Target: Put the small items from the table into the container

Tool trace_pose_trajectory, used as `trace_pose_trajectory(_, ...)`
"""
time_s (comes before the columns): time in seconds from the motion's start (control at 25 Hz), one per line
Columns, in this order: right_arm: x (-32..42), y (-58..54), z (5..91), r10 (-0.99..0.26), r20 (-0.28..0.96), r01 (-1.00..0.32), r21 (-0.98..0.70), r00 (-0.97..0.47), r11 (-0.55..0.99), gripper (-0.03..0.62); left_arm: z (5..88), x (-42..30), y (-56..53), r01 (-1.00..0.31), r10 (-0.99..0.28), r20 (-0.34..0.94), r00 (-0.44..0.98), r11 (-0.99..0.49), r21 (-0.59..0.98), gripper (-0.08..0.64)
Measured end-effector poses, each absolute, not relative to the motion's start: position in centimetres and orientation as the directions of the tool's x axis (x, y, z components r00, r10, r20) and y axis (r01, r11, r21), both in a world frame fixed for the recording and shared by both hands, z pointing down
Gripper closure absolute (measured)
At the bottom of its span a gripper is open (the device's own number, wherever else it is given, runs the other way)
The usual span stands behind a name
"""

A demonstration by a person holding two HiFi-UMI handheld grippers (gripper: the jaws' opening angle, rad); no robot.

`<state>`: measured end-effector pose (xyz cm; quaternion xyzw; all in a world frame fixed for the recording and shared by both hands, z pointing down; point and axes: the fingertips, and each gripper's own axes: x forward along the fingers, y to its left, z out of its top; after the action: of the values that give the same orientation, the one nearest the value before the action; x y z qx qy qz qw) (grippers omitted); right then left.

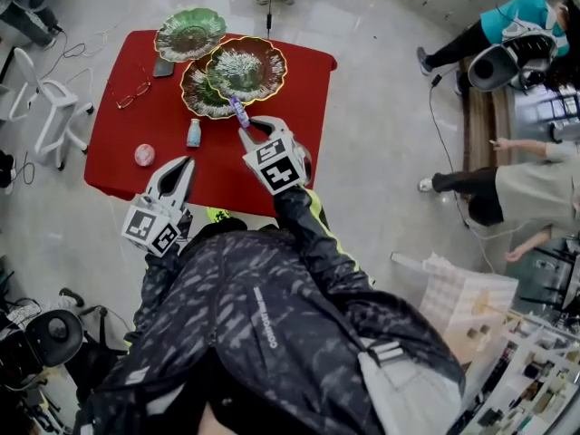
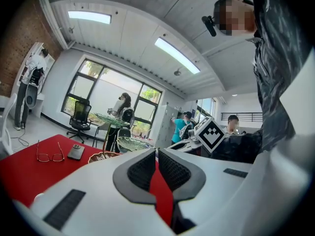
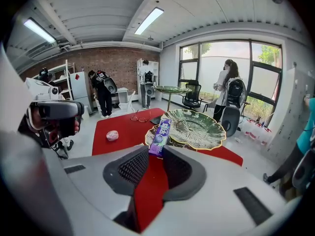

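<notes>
My right gripper [image 1: 246,130] is shut on a purple candy pack [image 1: 238,111], which stands up from its jaws above the red table [image 1: 227,170], just in front of the stacked leaf-shaped dishes [image 1: 246,67]. In the right gripper view the pack [image 3: 160,135] sticks out between the pads, with the green dish [image 3: 194,128] behind it. A small bottle [image 1: 193,132] and a pink round item [image 1: 144,155] lie on the table to the left. My left gripper [image 1: 182,167] hovers at the table's near edge, jaws together and empty [image 2: 156,152].
Glasses [image 1: 133,93] and a phone [image 1: 163,67] lie at the table's far left, beside a third green dish [image 1: 189,33]. A white chair [image 1: 50,107] stands left of the table. People stand at the right [image 1: 507,188]; cables run over the floor.
</notes>
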<state>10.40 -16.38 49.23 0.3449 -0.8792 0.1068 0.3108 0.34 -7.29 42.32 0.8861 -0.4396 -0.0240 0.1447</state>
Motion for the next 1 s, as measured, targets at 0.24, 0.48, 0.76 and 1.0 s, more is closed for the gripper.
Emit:
trace_pose_trajectory(0.24,10.4,-18.3,48.5,-0.57,0.619,-0.701,0.043,-0.54,0.712,0.495,42.2,-0.5,-7.7,-0.753,-0.769,0.077,0.635,-0.594,0.283,0.535)
trace_pose_trajectory(0.48,10.2,-20.7,48.8,-0.592,0.633,-0.732,0.058,-0.5,0.679,0.495,42.2,-2.0,-7.8,-0.735,-0.752,0.073,0.655,-0.612,0.29,0.535)
trace_pose_trajectory(0.76,9.4,-22.9,49.7,-0.606,0.649,-0.758,0.069,-0.46,0.649,0.495,42.8,-4.1,-8.4,-0.718,-0.732,0.081,0.677,-0.631,0.293,0.535)
trace_pose_trajectory(1.0,9.2,-23.5,50.1,-0.615,0.652,-0.78,0.057,-0.444,0.623,0.495,42.9,-6.3,-9.0,-0.717,-0.73,0.08,0.679,-0.635,0.286,0.535)
